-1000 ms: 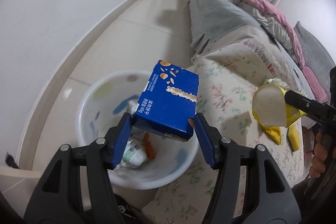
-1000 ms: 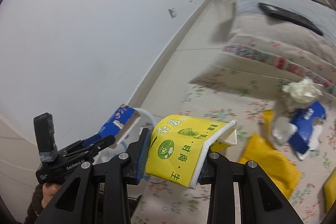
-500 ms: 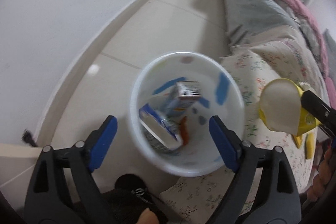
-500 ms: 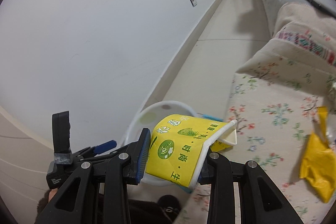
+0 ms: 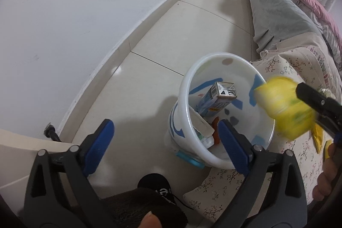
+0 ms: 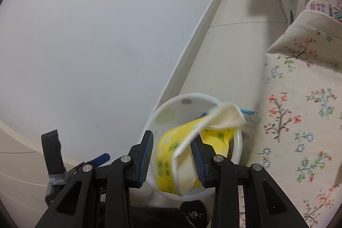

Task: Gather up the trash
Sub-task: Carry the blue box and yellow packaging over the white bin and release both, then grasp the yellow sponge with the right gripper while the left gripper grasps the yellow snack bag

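A white bin with coloured spots stands on the tiled floor beside the bed; it also shows in the right wrist view. Inside lie a blue carton and other scraps. My left gripper is open and empty, just left of and above the bin. My right gripper holds a yellow paper box over the bin's rim; the box is blurred and tilted between the jaws, which stand slightly apart. It also shows in the left wrist view.
A floral bedsheet covers the bed on the right. Yellow wrappers lie on it behind the right gripper. A white wall runs along the left. A dark foot is on the floor below the bin.
The left gripper opened and dropped the blue box into the bin, then drew left. The right gripper carried the yellow box over the bin; it now tilts and blurs.
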The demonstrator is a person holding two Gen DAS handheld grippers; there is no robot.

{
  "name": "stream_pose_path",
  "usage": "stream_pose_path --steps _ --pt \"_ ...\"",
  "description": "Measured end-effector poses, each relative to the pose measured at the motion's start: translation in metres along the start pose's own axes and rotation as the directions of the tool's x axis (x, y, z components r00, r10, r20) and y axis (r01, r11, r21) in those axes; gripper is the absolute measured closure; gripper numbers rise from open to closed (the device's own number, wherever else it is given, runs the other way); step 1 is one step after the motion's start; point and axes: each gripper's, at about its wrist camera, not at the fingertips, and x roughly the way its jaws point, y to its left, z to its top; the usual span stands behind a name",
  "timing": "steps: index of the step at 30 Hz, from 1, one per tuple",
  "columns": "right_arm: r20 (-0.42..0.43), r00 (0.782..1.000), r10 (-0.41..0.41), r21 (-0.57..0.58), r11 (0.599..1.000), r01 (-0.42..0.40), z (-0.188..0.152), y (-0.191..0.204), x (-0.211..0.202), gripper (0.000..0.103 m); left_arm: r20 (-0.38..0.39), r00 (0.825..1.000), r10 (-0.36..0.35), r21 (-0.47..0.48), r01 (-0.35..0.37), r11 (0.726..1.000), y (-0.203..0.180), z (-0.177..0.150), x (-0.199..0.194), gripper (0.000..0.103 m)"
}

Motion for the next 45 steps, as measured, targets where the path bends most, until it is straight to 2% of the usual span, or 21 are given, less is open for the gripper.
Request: stream_pose_path --steps 5,10,12,16,20,25,32,45 --pt "-0.01 1.0 -0.005 -0.021 1.0 0.005 -0.001 0.008 0.009 0.066 0.004 1.0 -0.013 -0.023 0.013 1.0 0.005 0.001 -0.002 0.006" --pt "0.001 0.999 -0.033 -0.014 0.999 0.033 -0.001 0.004 0.001 0.066 0.002 1.0 -0.016 -0.022 0.016 1.0 0.004 0.001 -0.001 0.006" --pt "0.005 0.999 -0.052 -0.016 0.999 0.052 -0.003 0.002 -0.006 0.062 0.002 1.0 -0.018 -0.02 0.018 1.0 0.003 0.001 -0.002 0.006" --pt "0.024 0.994 -0.11 -0.015 0.994 0.11 -0.006 -0.002 -0.019 0.039 0.004 1.0 -0.026 -0.013 0.026 1.0 -0.001 0.001 -0.003 0.006" --pt "0.05 0.984 -0.169 -0.027 0.985 0.17 -0.009 -0.005 -0.038 0.029 0.006 0.999 -0.039 -0.001 0.039 0.999 -0.009 0.001 -0.005 0.006" --pt "0.078 0.96 -0.269 -0.04 0.961 0.272 -0.013 -0.015 -0.064 0.025 0.004 0.998 -0.059 0.03 0.058 0.998 -0.026 0.001 -0.007 0.006" --pt "0.098 0.926 -0.363 -0.038 0.929 0.368 -0.02 -0.037 -0.11 0.023 0.002 0.996 -0.086 0.081 0.086 0.993 -0.056 -0.001 -0.009 0.006" --pt "0.12 0.86 -0.495 0.027 0.868 0.496 -0.036 -0.1 -0.181 0.021 -0.019 0.992 -0.125 0.195 0.126 0.973 -0.124 -0.008 -0.007 0.006"
